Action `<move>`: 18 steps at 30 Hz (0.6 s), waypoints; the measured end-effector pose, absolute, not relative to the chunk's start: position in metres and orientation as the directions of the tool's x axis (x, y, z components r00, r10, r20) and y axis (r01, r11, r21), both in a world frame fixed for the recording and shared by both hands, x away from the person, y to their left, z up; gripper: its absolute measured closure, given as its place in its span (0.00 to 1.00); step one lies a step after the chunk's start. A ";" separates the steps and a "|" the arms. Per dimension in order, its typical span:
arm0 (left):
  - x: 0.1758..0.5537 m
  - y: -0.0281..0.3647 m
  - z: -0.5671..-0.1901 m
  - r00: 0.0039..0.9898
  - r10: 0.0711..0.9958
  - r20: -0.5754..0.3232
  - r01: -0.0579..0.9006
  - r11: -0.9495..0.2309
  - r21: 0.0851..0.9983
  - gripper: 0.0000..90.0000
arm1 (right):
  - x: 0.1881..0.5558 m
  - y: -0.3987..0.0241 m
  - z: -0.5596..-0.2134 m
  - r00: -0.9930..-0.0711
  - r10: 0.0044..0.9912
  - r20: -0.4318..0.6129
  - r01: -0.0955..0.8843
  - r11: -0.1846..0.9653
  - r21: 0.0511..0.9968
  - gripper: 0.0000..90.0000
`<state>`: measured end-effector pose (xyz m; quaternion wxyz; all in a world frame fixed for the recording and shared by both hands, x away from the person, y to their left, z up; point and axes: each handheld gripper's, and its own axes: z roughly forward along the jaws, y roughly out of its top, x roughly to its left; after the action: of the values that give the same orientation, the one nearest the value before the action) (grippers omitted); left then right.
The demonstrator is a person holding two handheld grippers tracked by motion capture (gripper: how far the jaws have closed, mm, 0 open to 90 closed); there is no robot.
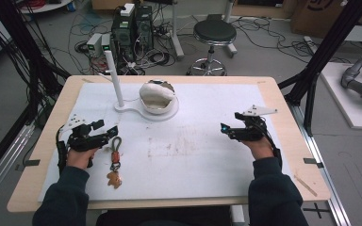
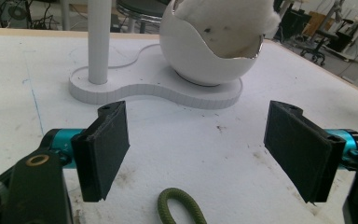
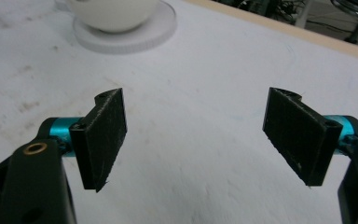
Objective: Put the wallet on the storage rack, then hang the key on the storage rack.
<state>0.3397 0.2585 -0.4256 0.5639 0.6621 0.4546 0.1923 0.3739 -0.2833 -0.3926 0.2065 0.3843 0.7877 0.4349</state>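
Two grippers over a white sheet (image 1: pixel 202 150) on a wooden table (image 1: pixel 283 122), one per hand.

Far left: left hand (image 1: pixel 81 157) holds the left gripper (image 1: pixel 107 133), pointing right, low over the sheet. Left gripper view: jaws wide apart, nothing btwn them, black pads (image 2: pixel 103 148) facing each other.

Just right of that gripper's tips: keychain (image 1: pixel 115 161) flat on the sheet, lying roughly front to back. Olive-green cord loop (image 2: pixel 181 208) at the far end, reddish-orange middle piece, dark metal clip, then a small brown charm nearest the person; charm shape too small to tell. In left gripper view the green loop sits at the bottom, btwn and below the jaws, not touched.

Centre back: white stand (image 1: pixel 143 112) w/ flat base, thin upright white post (image 1: pixel 114 77) on its left part, white egg-like shell (image 1: pixel 158 96) on its right part. Shell is open at front, off-white fluffy lining (image 2: pixel 228 23) inside.

Right: right hand (image 1: pixel 259 148) holds the right gripper (image 1: pixel 225 128), pointing left, grey plate on top, well apart from keychain and stand. Right gripper view: jaws spread wide, empty, bare sheet below.

Behind table: black stool (image 1: pixel 213 35), computer boxes (image 1: pixel 134 28), cables on floor.
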 end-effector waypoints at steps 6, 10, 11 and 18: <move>0.339 0.259 -0.425 0.504 0.825 -0.257 0.387 0.050 0.921 0.25 | 0.369 -0.300 -0.409 -0.563 0.826 0.012 0.456 0.299 0.838 0.24; 0.338 0.258 -0.425 0.500 0.827 -0.256 0.387 0.051 0.921 0.25 | 0.368 -0.303 -0.408 -0.553 0.833 0.010 0.444 0.284 0.850 0.24; 0.338 0.258 -0.425 0.499 0.828 -0.256 0.387 0.051 0.921 0.25 | 0.368 -0.302 -0.408 -0.554 0.832 0.012 0.446 0.285 0.849 0.24; 0.338 0.257 -0.426 0.502 0.825 -0.260 0.396 0.049 0.917 0.25 | 0.367 -0.300 -0.407 -0.558 0.830 -0.002 0.436 0.296 0.850 0.24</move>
<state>0.3382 0.2571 -0.4264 0.5588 0.6625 0.4605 0.1919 0.3666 -0.2999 -0.4074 0.2297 0.4104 0.7714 0.4287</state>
